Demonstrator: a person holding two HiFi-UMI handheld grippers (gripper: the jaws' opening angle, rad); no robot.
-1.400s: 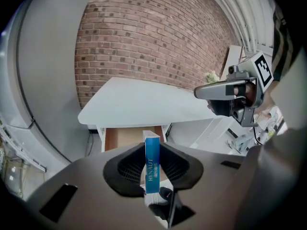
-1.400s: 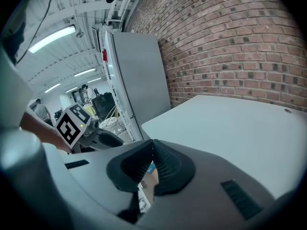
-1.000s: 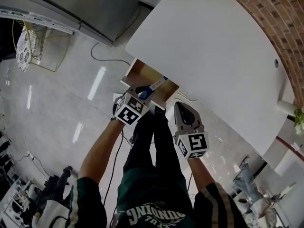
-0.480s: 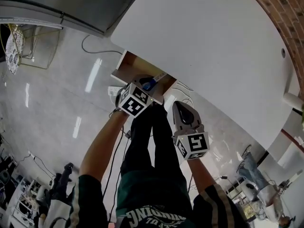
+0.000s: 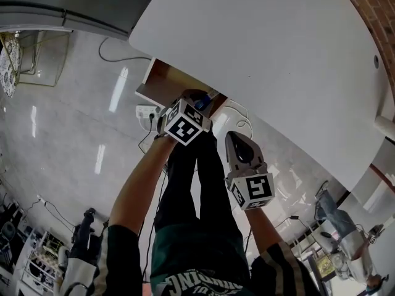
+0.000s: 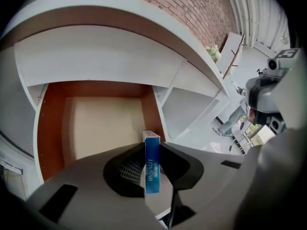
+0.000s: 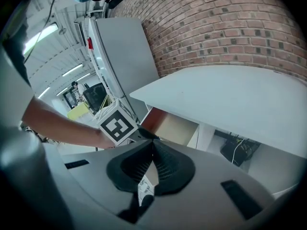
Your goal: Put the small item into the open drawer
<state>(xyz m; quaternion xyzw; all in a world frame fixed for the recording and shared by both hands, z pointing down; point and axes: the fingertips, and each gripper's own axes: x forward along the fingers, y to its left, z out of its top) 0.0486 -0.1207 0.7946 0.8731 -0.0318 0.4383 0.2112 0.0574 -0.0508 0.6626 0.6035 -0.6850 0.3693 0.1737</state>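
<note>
My left gripper (image 5: 199,103) is shut on a small blue box (image 5: 203,103), held upright on its edge between the pads (image 6: 152,162). It hangs over the front of the open drawer (image 5: 162,84), which sticks out from under the white table (image 5: 265,48). In the left gripper view the drawer (image 6: 53,128) lies straight ahead, with brown walls, a pale bottom and nothing in it. My right gripper (image 5: 238,139) hangs lower right of the drawer, jaws shut with nothing between them (image 7: 153,144). It sees the left gripper's marker cube (image 7: 117,126) in front of the drawer (image 7: 170,126).
A white power strip (image 5: 147,111) and cables (image 5: 241,123) lie on the pale floor under the table. A grey cabinet (image 5: 68,5) stands at the far left, and a brick wall (image 5: 376,5) runs behind the table. The person's legs (image 5: 197,184) are below the drawer.
My left gripper has carried the blue box forward and up, from the drawer's front edge to over its opening. The right gripper has stayed where it was.
</note>
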